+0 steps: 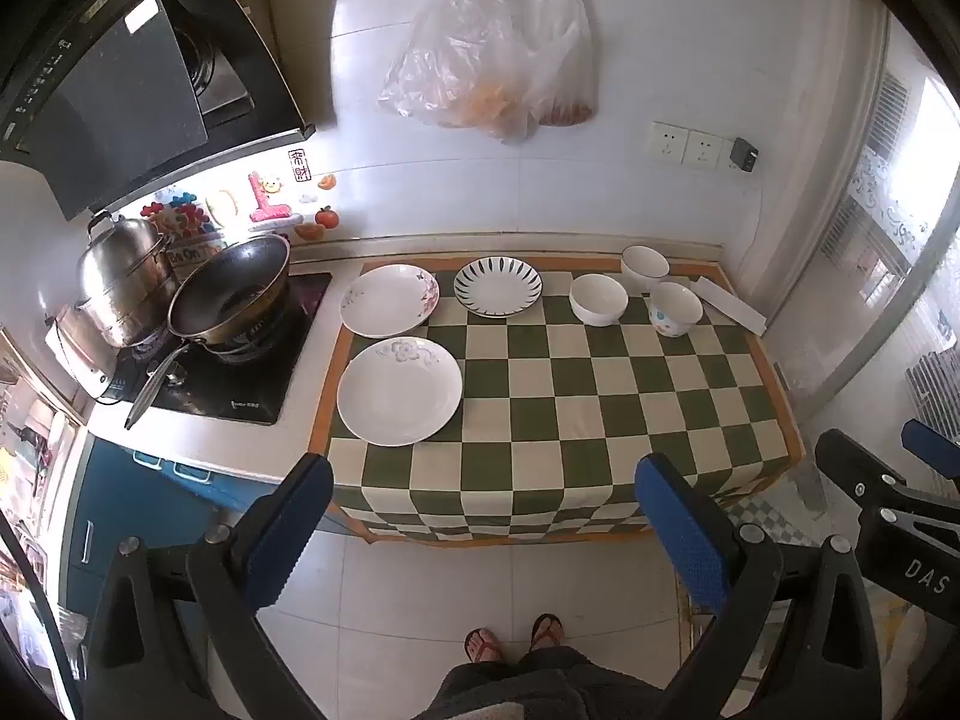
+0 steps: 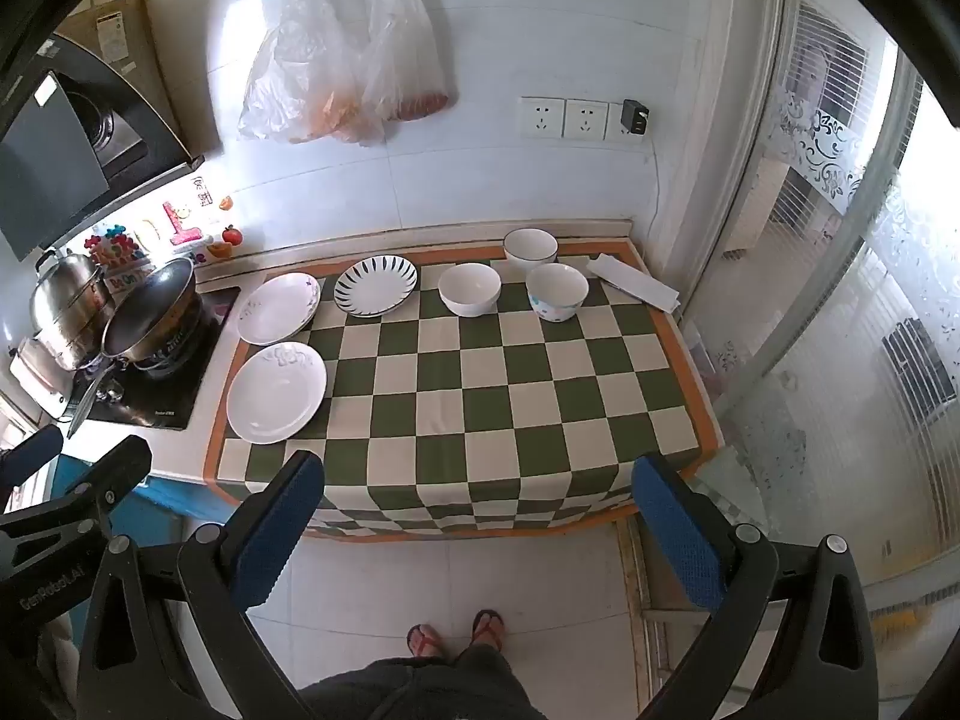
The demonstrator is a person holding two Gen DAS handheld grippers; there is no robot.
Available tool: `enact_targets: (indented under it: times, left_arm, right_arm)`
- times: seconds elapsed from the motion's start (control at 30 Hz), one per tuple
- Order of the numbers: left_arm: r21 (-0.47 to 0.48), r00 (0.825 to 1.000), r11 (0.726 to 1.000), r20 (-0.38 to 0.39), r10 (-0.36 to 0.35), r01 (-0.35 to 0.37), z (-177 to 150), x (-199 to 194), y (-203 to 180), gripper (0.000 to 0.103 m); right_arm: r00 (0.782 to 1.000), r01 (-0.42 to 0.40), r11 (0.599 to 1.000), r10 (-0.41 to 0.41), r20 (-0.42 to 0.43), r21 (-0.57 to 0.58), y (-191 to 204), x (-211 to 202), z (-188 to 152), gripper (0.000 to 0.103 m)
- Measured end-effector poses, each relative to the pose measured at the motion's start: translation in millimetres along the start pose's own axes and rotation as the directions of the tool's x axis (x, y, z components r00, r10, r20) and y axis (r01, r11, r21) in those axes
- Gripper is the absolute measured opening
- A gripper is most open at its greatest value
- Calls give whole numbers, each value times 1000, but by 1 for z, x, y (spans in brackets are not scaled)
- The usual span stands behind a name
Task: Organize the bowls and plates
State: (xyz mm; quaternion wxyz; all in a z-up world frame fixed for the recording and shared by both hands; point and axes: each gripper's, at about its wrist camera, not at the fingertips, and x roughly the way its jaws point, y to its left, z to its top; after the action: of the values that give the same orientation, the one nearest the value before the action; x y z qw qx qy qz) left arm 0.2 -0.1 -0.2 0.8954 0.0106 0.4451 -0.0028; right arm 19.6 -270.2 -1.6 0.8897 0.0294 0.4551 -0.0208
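Three plates lie on the left of the checkered cloth (image 1: 600, 396): a white plate with a grey flower (image 1: 399, 391) (image 2: 276, 392) nearest, a white plate with pink blossoms (image 1: 389, 300) (image 2: 278, 308) behind it, and a plate with dark radial strokes (image 1: 497, 287) (image 2: 375, 286) further right. Three bowls stand at the back right: a plain white bowl (image 1: 598, 299) (image 2: 469, 289), a dark-rimmed bowl (image 1: 644, 267) (image 2: 530, 250) and a dotted bowl (image 1: 675, 308) (image 2: 557, 291). My left gripper (image 1: 483, 516) and right gripper (image 2: 477, 513) are open and empty, held off the counter's front edge.
A gas hob (image 1: 234, 360) with a wok (image 1: 231, 294) and a steel pot (image 1: 123, 279) is left of the cloth. A folded white paper (image 1: 729, 303) lies at the back right corner. Plastic bags (image 1: 480, 72) hang on the wall. A glass door (image 2: 840, 300) is at right.
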Motion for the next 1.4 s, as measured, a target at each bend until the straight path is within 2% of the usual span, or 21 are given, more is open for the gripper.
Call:
enact_targets:
  times: [0.93,1.4]
  left_arm:
    - [-9,1000,1000,23,-6,7,-3,-7,6,103]
    - [-7,1000,1000,20,-10,10,9,-7,2,103]
  right_arm:
    - [1000,6,1000,-6,28,-7,0,-10,0,103]
    - [1000,4,1000,-4,28,-1,-1,-8,3,103]
